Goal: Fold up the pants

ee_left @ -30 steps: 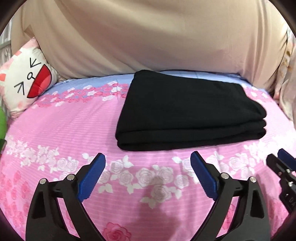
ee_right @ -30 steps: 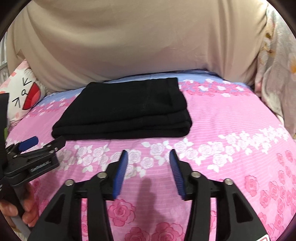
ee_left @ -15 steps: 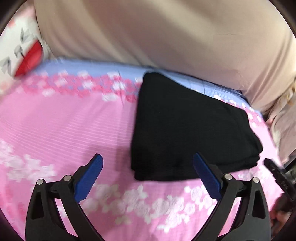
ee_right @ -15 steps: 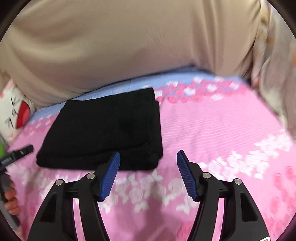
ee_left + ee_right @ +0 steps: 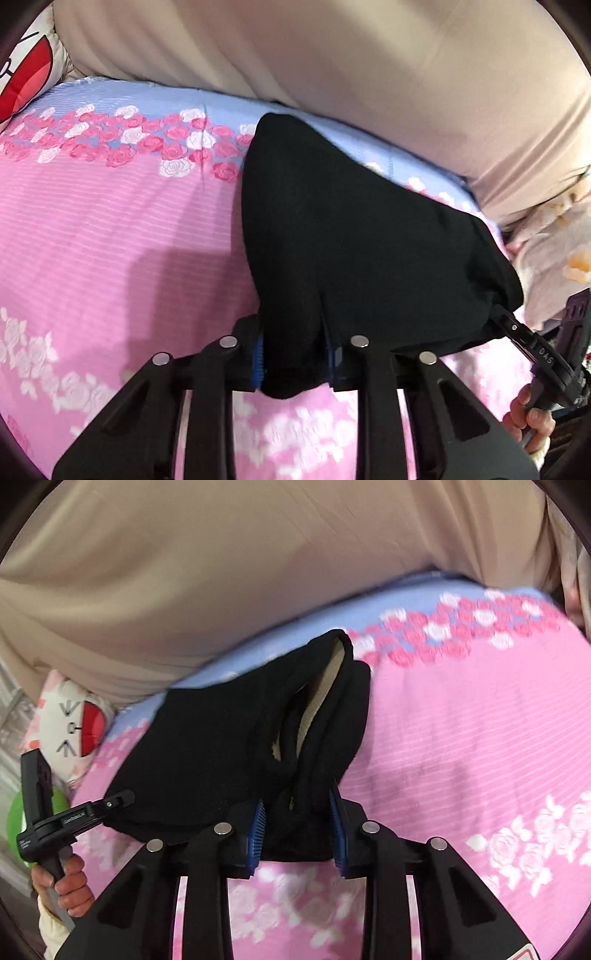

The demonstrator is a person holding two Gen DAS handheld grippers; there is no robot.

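Note:
The folded black pants [image 5: 351, 240] lie on the pink rose bedsheet [image 5: 110, 240]. My left gripper [image 5: 295, 365] holds their near left corner. Its jaws are closing, and the fabric is bunched tight between the blue pads [image 5: 257, 360]. In the right wrist view, the pants [image 5: 207, 746] show layered edges with a pale lining. My right gripper [image 5: 299, 830] has its jaws closing on the near right corner, which fills the gap between the pads [image 5: 258, 830]. Each view also shows the other gripper at its edge: the right gripper [image 5: 517, 332] and the left gripper [image 5: 110, 801], each in a hand.
A large beige duvet [image 5: 332, 55] is piled along the far side of the bed. A cat-face pillow [image 5: 74, 731] sits at the far left, with a green object [image 5: 18, 812] below it. Pale flowered fabric [image 5: 554, 251] lies at the right edge.
Both grippers have moved forward from the bare sheet onto the near edge of the pants. Their jaws have narrowed around its two corners, and the fabric now bunches up.

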